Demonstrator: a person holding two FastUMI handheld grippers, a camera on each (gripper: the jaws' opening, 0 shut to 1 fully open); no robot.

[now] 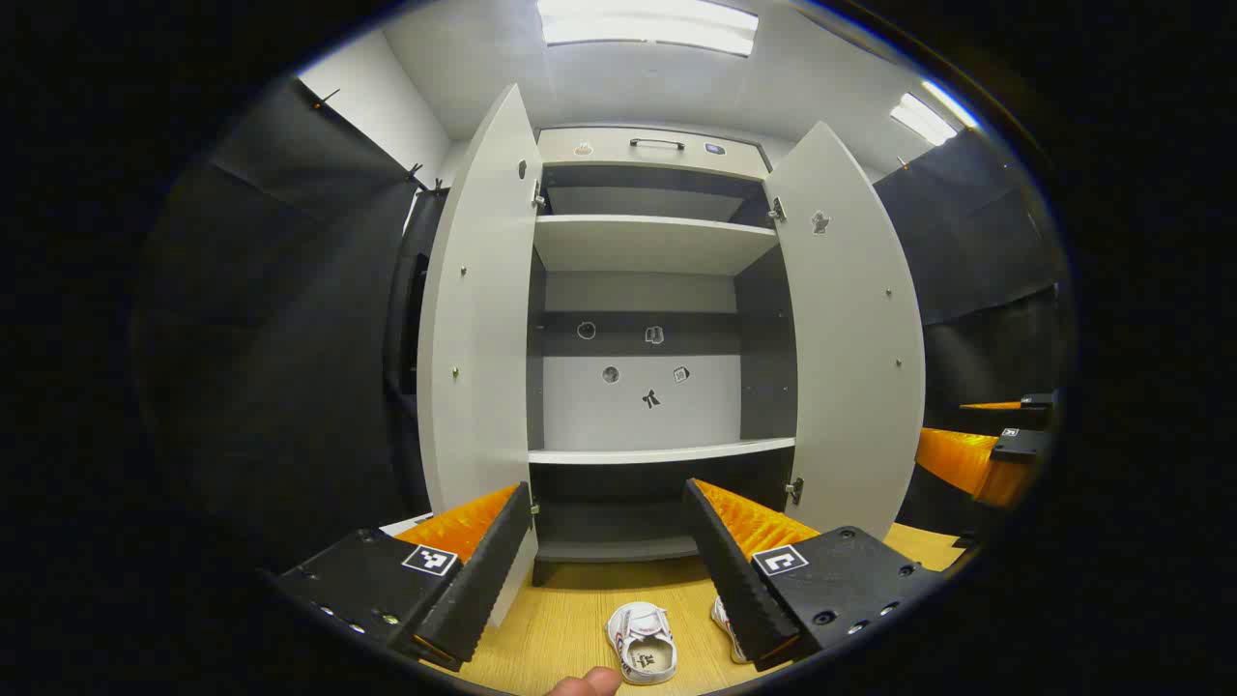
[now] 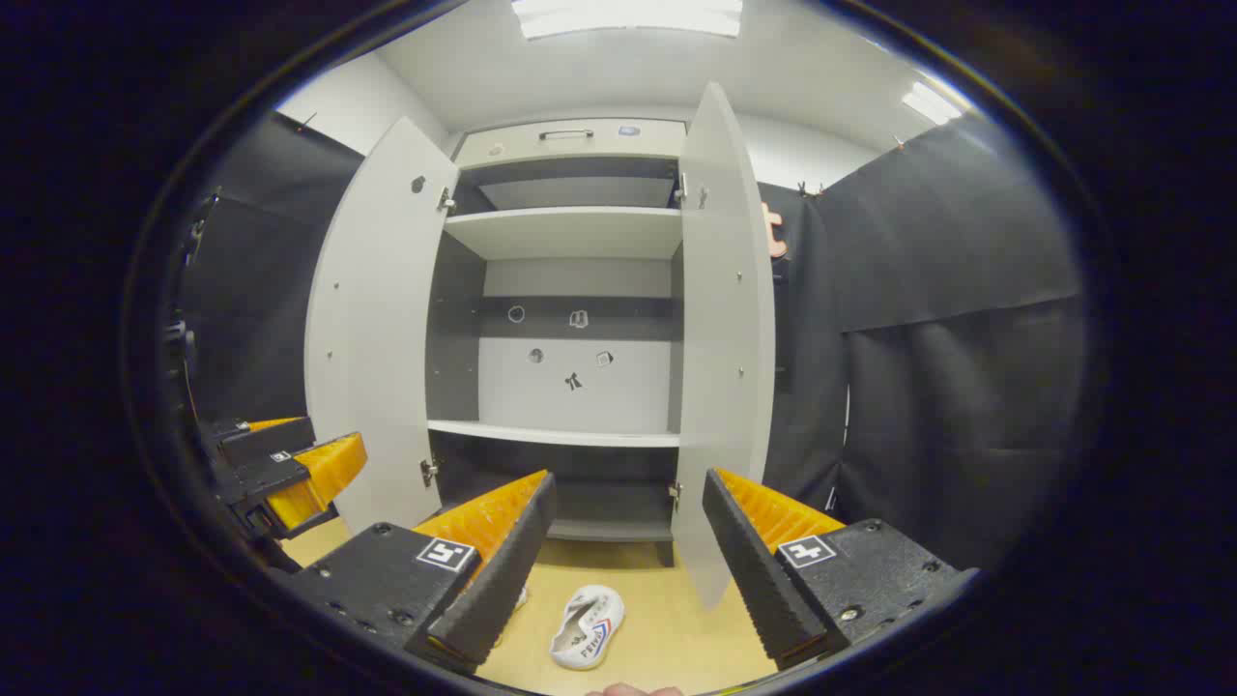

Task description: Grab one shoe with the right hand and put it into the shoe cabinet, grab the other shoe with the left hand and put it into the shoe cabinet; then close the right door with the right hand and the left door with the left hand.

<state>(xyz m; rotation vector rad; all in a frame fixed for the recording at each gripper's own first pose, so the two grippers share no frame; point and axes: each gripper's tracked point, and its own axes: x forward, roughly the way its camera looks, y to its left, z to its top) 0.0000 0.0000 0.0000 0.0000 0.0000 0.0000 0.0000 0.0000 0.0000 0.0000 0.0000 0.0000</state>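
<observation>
Pale grey and standing wide open, the shoe cabinet (image 1: 638,319) is facing both cameras, its left door (image 1: 478,319) and right door (image 1: 850,329) swung outward and its shelves (image 1: 657,451) bare. Wood-grain floor (image 1: 570,628) is stretching out in front of the cabinet, and two white shoes are lying on it just ahead of the cabinet's base, between the doors. One shoe (image 1: 643,643) is resting sole-down with its opening up; the other shoe (image 1: 727,623) is lying close beside it, partly hidden behind a finger. The left gripper (image 1: 609,561) is hovering above the pair with fingers spread and nothing between them. The right gripper (image 2: 628,561) is likewise hanging in front of the cabinet, fingers spread wide, empty. Each shoe looks small, light and soft-sided, likely to crumple if pinched at the toe; the stiffer heel collar or side wall by the opening seems the surest hold.
</observation>
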